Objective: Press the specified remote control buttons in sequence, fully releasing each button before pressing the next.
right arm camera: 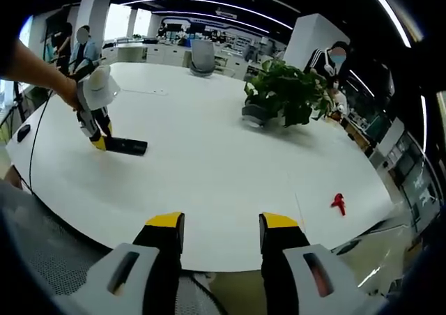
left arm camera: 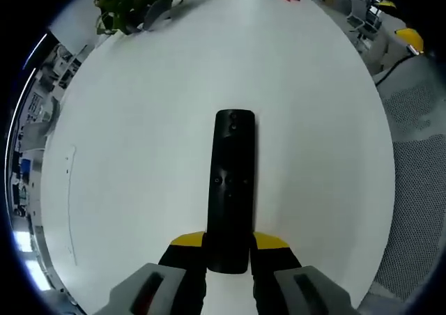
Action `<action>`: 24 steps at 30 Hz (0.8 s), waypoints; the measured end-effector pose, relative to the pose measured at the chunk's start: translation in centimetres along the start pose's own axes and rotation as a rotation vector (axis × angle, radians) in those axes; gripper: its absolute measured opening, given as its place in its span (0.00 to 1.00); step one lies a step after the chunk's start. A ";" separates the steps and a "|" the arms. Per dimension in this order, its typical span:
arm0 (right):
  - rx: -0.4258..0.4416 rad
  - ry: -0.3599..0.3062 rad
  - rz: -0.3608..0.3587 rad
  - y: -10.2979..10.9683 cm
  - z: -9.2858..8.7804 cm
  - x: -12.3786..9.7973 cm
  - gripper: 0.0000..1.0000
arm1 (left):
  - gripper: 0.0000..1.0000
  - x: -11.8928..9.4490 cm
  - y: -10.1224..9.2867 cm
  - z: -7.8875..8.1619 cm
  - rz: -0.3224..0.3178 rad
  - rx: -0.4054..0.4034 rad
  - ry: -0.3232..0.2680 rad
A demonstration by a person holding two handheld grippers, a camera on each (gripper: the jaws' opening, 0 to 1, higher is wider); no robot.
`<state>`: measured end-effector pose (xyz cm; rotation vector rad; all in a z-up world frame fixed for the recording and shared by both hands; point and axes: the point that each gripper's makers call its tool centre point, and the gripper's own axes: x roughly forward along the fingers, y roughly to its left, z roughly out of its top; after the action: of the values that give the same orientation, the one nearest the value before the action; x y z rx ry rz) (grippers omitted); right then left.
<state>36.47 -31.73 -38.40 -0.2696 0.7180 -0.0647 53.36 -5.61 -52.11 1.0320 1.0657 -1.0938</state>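
A long black remote control [left arm camera: 232, 182] lies flat on the white table [left arm camera: 132, 162], its buttons facing up. My left gripper [left arm camera: 228, 242] is shut on the remote's near end, one yellow-tipped jaw on each side. In the right gripper view the same remote [right arm camera: 125, 146] lies far off to the left, with the left gripper [right arm camera: 97, 130] in a person's hand at its end. My right gripper [right arm camera: 221, 224] hovers open at the table's [right arm camera: 223, 162] near edge, with nothing between its jaws.
A potted green plant [right arm camera: 282, 95] stands toward the far side of the table; in the left gripper view the plant [left arm camera: 132, 5] is at the top left. A small red object [right arm camera: 339, 203] lies near the right edge. A grey chair [right arm camera: 202, 57] and people stand beyond the table.
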 end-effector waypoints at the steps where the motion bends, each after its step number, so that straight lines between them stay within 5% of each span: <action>1: -0.003 0.000 0.009 0.2 0.0 0.0 0.45 | 0.23 0.0 -0.1 0.0 0.005 0.006 0.002; 24: -0.023 -0.003 0.035 0.8 0.1 -0.1 0.42 | 0.23 -0.8 -4.8 -1.2 -0.005 0.048 0.011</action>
<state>36.46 -30.90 -38.52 -0.2787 0.7202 -0.0232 48.34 -5.07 -52.01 1.0752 1.0563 -1.1238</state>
